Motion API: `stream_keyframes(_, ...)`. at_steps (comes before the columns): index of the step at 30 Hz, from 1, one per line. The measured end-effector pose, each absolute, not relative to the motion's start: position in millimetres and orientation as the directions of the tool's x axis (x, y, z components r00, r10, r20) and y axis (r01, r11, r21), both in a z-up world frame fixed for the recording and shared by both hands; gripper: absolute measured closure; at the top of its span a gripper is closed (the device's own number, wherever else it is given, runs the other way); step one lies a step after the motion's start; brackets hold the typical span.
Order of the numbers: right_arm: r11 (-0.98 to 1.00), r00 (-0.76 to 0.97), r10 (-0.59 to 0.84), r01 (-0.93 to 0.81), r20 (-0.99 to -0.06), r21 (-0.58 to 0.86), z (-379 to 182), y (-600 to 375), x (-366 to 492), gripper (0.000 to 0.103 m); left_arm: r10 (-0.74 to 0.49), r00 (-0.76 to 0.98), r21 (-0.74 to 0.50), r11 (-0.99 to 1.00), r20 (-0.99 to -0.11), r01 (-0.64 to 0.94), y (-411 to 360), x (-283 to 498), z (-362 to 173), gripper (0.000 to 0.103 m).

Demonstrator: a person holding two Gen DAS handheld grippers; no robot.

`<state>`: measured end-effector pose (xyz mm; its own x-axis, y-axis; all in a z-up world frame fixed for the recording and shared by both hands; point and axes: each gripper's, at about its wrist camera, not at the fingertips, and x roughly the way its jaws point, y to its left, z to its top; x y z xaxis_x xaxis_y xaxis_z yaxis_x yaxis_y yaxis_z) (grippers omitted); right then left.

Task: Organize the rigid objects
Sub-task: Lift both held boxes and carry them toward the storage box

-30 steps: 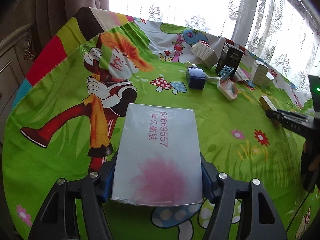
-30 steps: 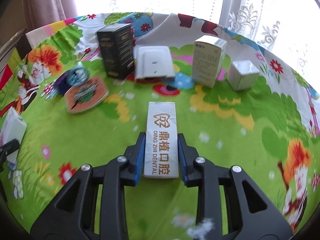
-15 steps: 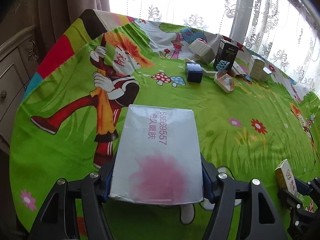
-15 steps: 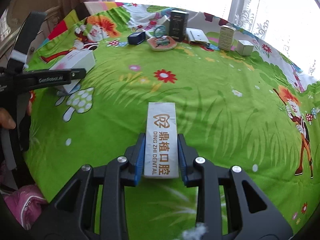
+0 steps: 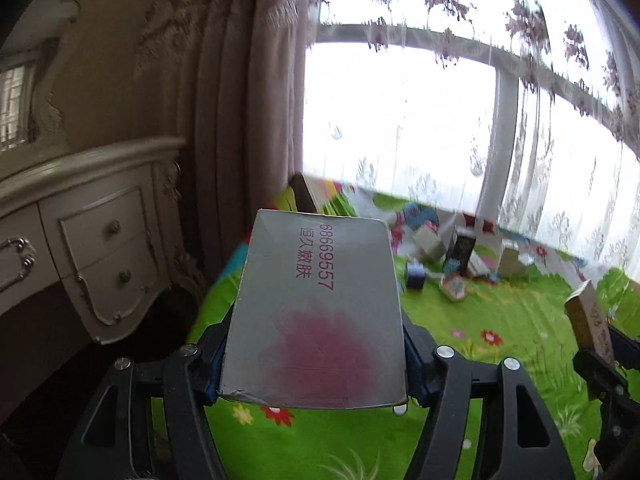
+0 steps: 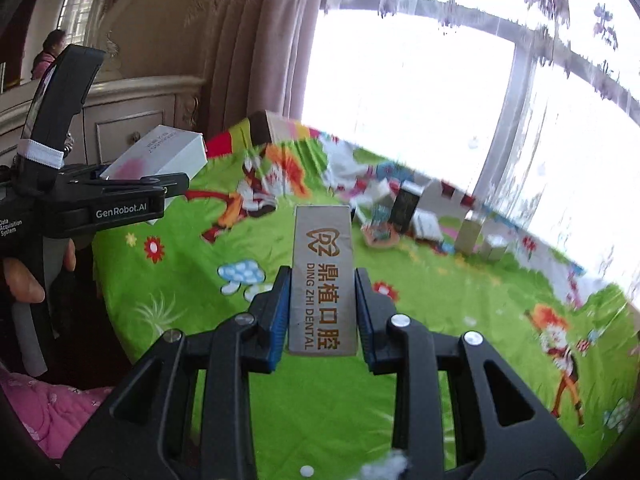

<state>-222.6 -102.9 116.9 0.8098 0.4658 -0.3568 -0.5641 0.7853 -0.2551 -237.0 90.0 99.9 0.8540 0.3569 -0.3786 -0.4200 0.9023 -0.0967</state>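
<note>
My left gripper [image 5: 312, 360] is shut on a wide white box with a pink blotch [image 5: 316, 304], held in the air above the near left of the cartoon-print cloth [image 5: 500, 320]. From the right wrist view that same white box [image 6: 160, 156] and left gripper [image 6: 176, 184] appear at the left, lifted off the cloth. My right gripper [image 6: 322, 312] is shut on a narrow dental box with gold lettering [image 6: 323, 280], also raised over the cloth. In the left wrist view the dental box [image 5: 588, 320] shows at the right edge.
A cluster of small boxes stays at the far side of the cloth by the window: a black box [image 6: 406, 204], a pale upright box [image 6: 470, 234], a blue cube [image 5: 416, 276], an orange-rimmed case [image 6: 380, 234]. A cream dresser [image 5: 80, 248] and curtains [image 5: 240, 100] stand left.
Both grippers have pulled back and risen with their boxes, tilting up so the window and dresser fill the views. The box cluster now looks farther away.
</note>
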Motion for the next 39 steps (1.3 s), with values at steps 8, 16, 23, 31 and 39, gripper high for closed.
stream_keyframes(8, 0.852, 0.936, 0.345, -0.282, 0.066, -0.441, 155.0, -115.1, -288.1, 0.069, 0.418, 0.908, -0.078, 0.905, -0.028, -0.419, 61.2, -281.0, 148.9, 0.035)
stream_keyframes(16, 0.904, 0.955, 0.238, -0.151, 0.178, -0.4, 179.8, -149.0, -300.7, 0.069, 0.322, 0.93, 0.058, 0.94, 0.179, -0.337, 8.5, -300.0, 180.5, 0.035)
stream_keyframes(23, 0.936, 0.966, 0.134, -0.05, 0.221, -0.348, 195.0, -191.3, -310.3, 0.069, 0.206, 0.943, 0.113, 0.964, 0.263, -0.242, -29.2, -303.1, 198.0, 0.036)
stream_keyframes(31, 0.956, 0.967, -0.028, 0.1, 0.253, -0.276, 207.9, -250.3, -322.9, 0.069, 0.022, 0.953, 0.176, 0.981, 0.303, -0.079, -87.2, -304.2, 209.3, 0.035)
stream_keyframes(39, 0.934, 0.942, -0.209, 0.272, 0.264, -0.232, 214.7, -313.3, -352.2, 0.069, -0.225, 0.928, 0.245, 0.957, 0.297, 0.154, -159.8, -316.4, 208.9, 0.035)
